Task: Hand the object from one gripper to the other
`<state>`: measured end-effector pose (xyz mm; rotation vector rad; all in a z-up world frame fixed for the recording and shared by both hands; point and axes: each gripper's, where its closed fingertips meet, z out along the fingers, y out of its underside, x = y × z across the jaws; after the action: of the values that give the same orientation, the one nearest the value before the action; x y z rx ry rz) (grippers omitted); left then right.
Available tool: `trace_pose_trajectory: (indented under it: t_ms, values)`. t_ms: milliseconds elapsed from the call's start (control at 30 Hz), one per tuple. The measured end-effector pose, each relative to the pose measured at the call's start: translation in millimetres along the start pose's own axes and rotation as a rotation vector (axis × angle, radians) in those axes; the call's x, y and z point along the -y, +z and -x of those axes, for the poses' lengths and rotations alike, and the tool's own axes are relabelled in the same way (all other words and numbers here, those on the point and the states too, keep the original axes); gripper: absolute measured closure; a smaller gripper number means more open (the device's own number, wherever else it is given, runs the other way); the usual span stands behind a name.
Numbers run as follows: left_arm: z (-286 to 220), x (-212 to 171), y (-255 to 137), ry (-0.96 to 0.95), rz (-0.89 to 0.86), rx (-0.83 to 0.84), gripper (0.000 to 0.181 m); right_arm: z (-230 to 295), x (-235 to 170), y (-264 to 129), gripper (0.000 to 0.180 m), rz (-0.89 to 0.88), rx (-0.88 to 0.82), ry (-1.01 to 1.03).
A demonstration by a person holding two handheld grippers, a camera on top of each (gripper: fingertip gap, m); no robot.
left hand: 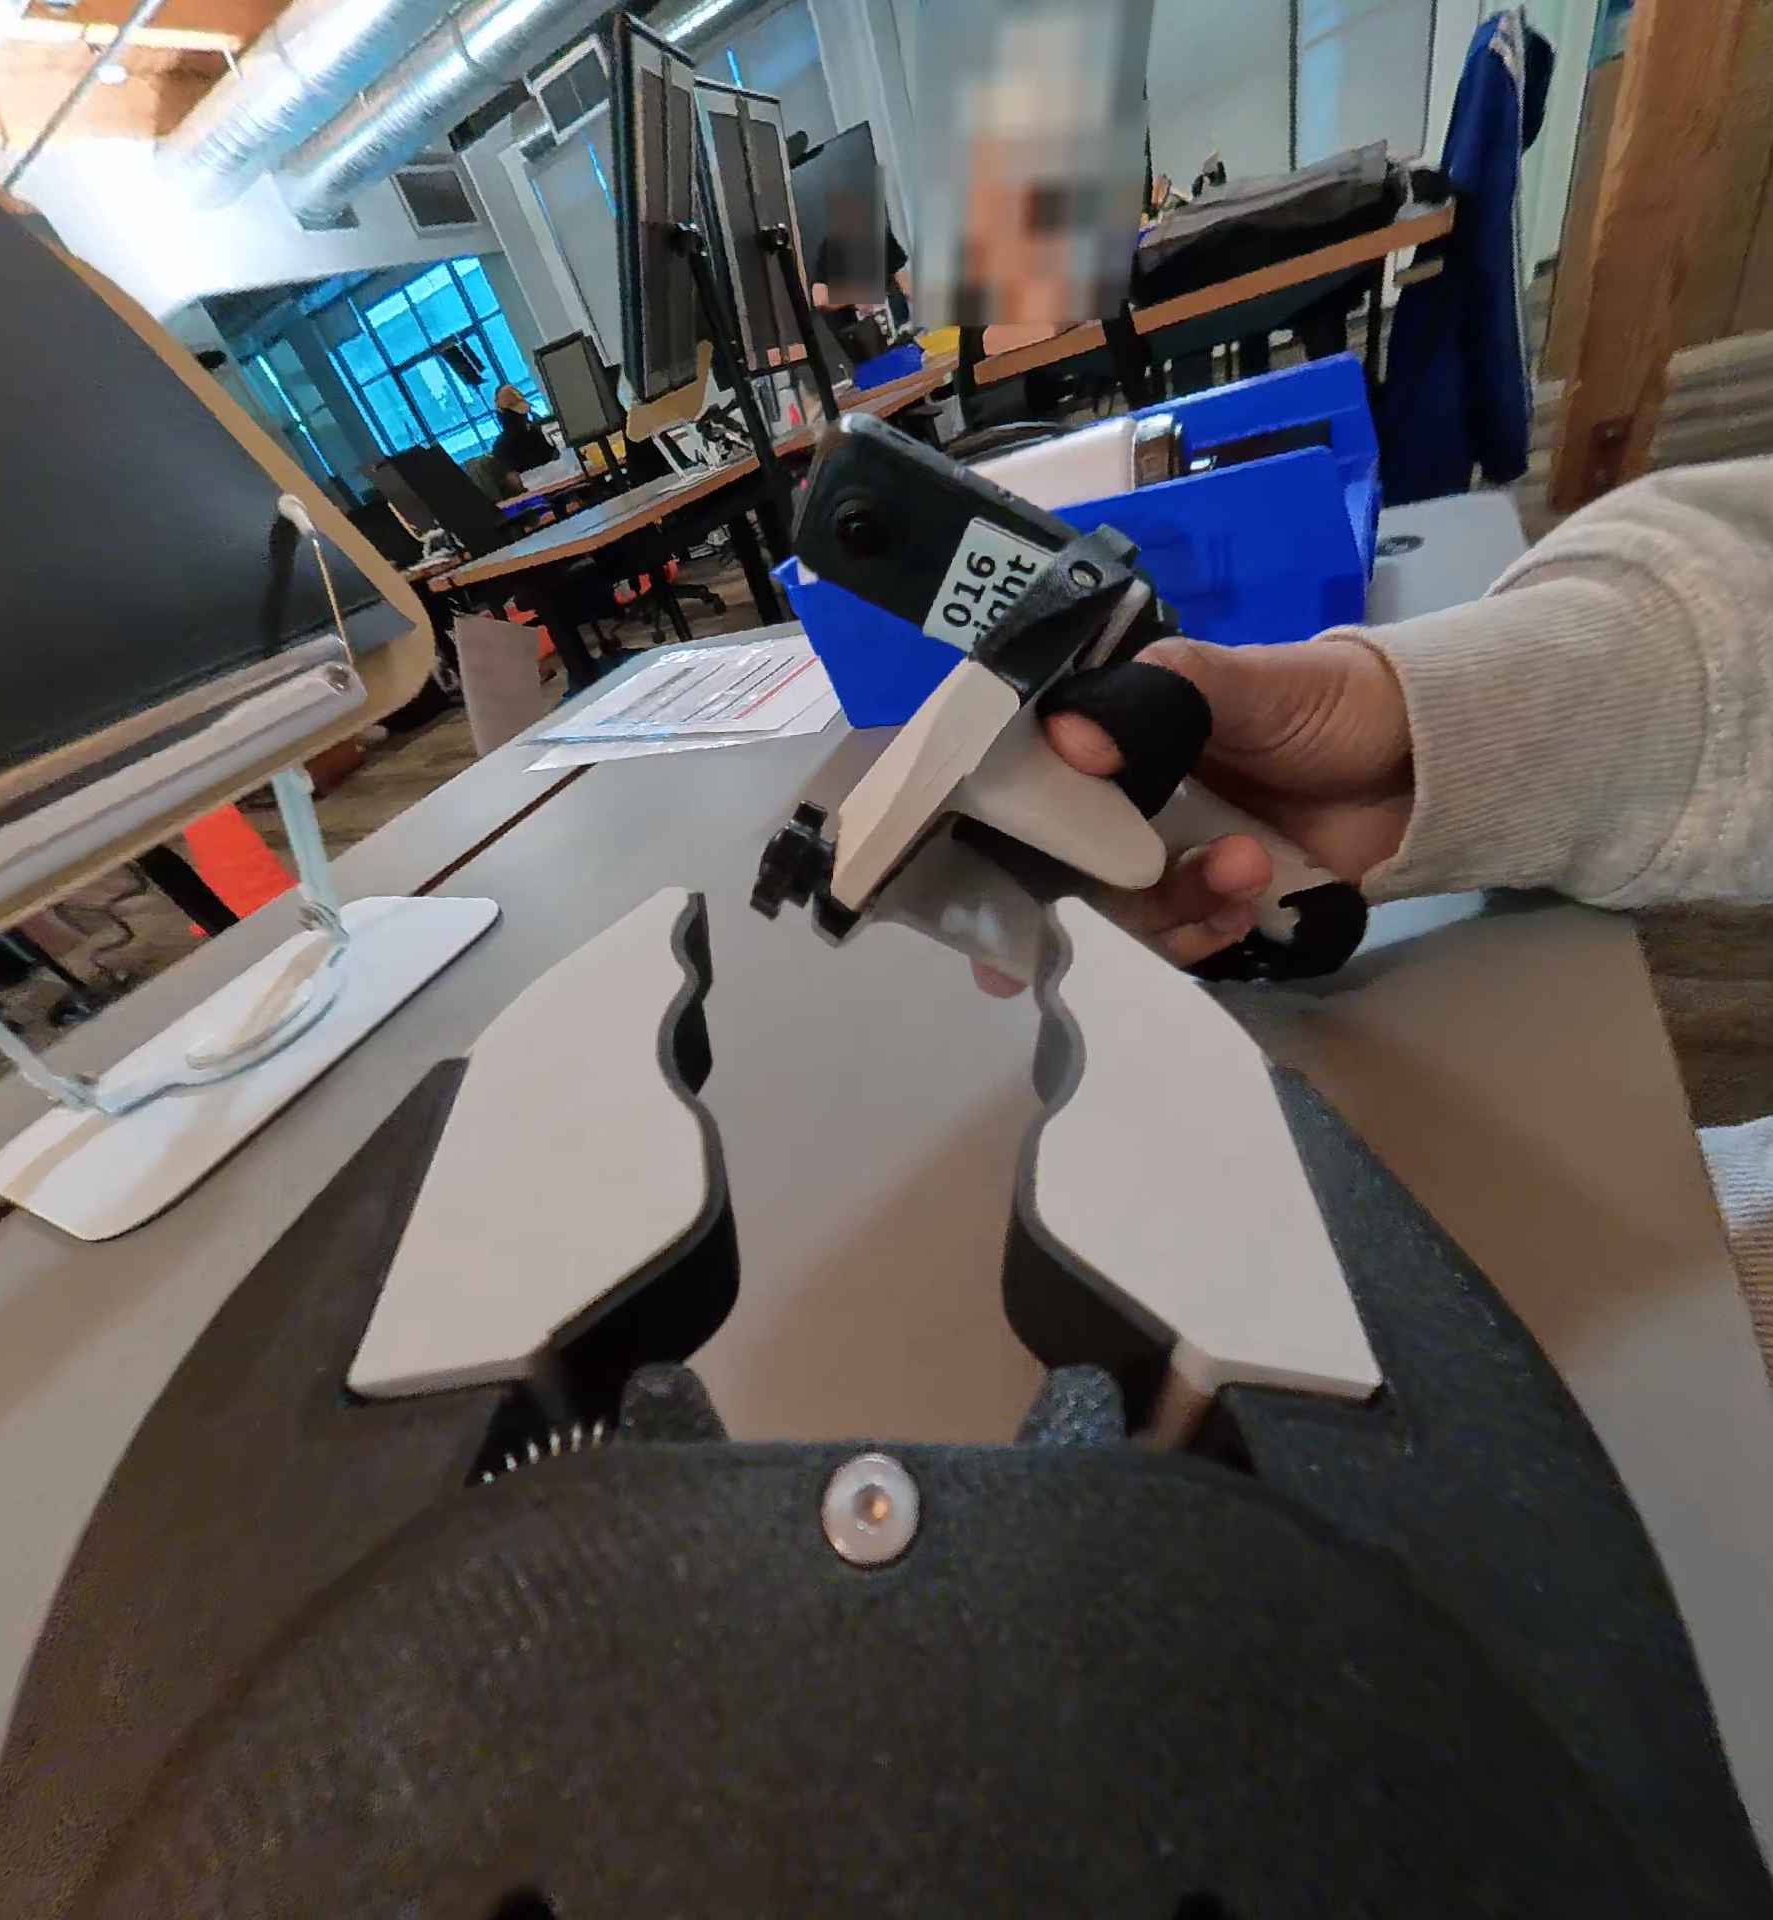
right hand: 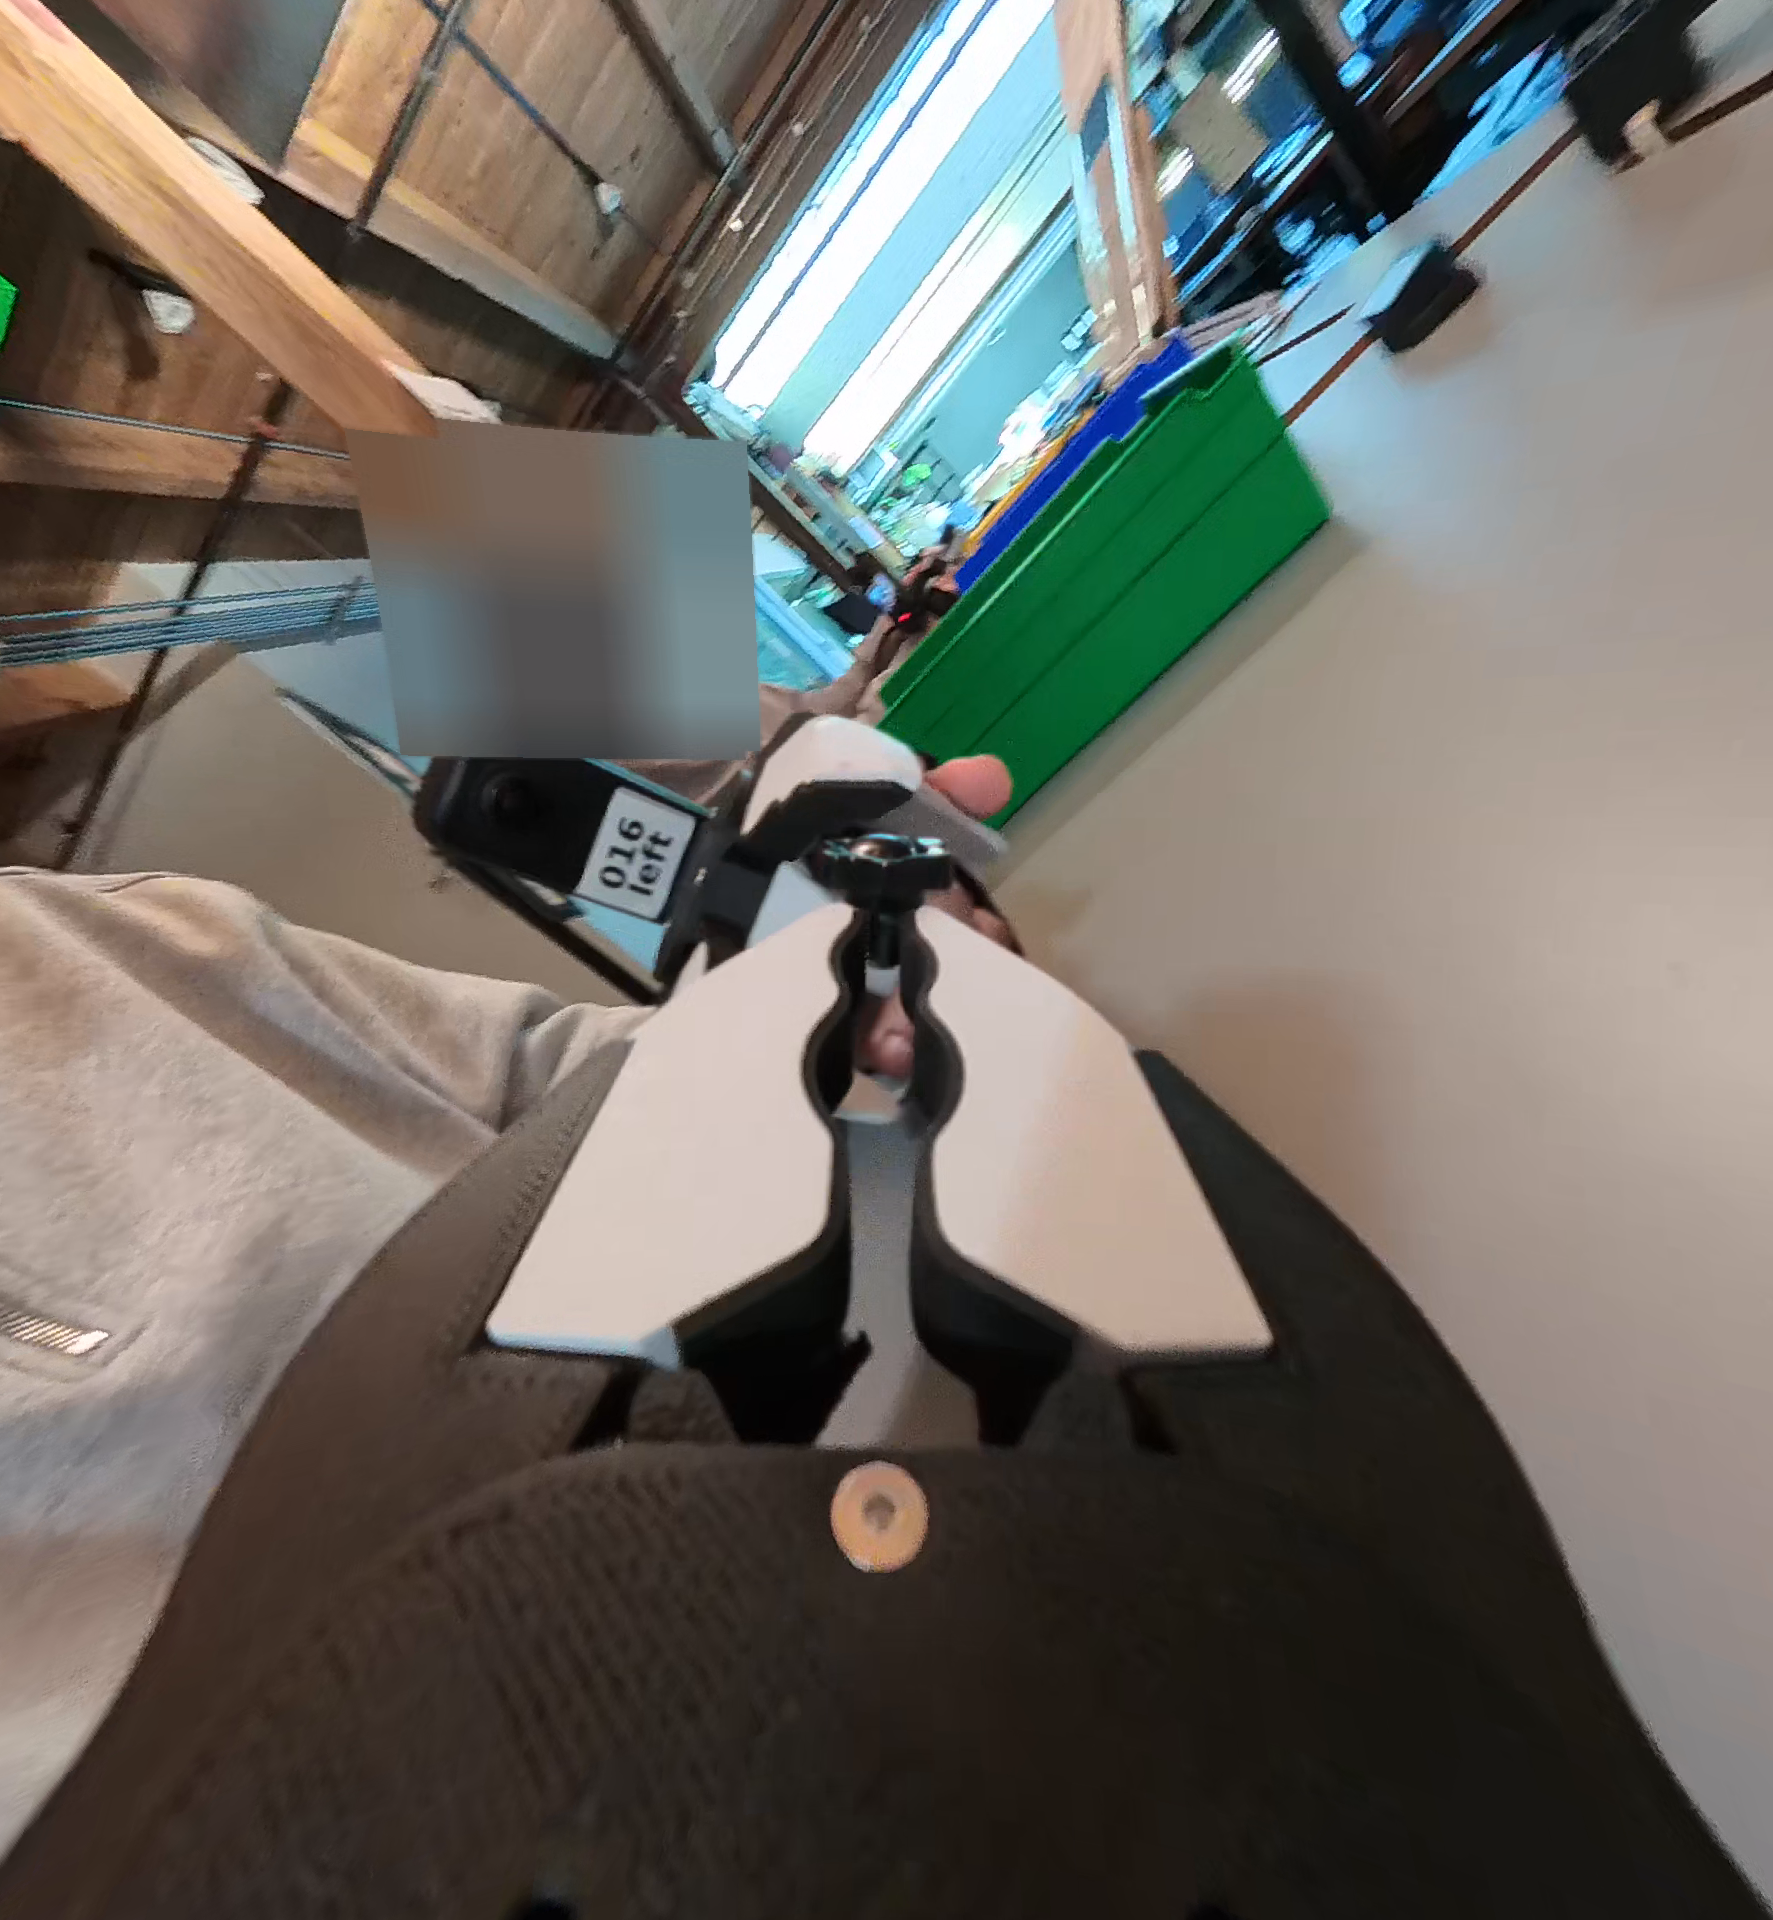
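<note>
Fingers [right hand: 716,1143] of my right gripper [right hand: 877,966] are clamped on a black knob-headed screw [right hand: 877,868], knob poking out at twelve o'clock. My left gripper [left hand: 866,997] is spread wide, empty, just beside it. I judge the receive comes next: close left on the knob. Only the left wrist view shows the grey counter [left hand: 861,1195].

Open gap between the spread fingers of the left gripper [left hand: 866,1049]: bare desk [left hand: 840,1195] beneath, passable up to the right gripper [left hand: 840,883], which hangs just beyond the fingertips with a black knobbed bolt [left hand: 794,857] protruding from it. Left edge: monitor stand [left hand: 238,1049], its screen overhanging. Far edge: blue bin [left hand: 1204,561] and paper sheets [left hand: 695,696]; right edge taken by the person's sleeve [left hand: 1609,696].
</note>
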<state>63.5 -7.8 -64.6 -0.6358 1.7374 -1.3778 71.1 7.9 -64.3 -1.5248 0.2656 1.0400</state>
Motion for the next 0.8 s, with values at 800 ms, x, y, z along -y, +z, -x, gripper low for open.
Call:
trace_pose_trajectory:
  t_ms: [800]
  values:
    - [10.0,24.7,-13.0,-0.508,-0.216,-0.193,0.147,18.3,-5.9,20.7,0.174,-0.031,-0.099,-0.605]
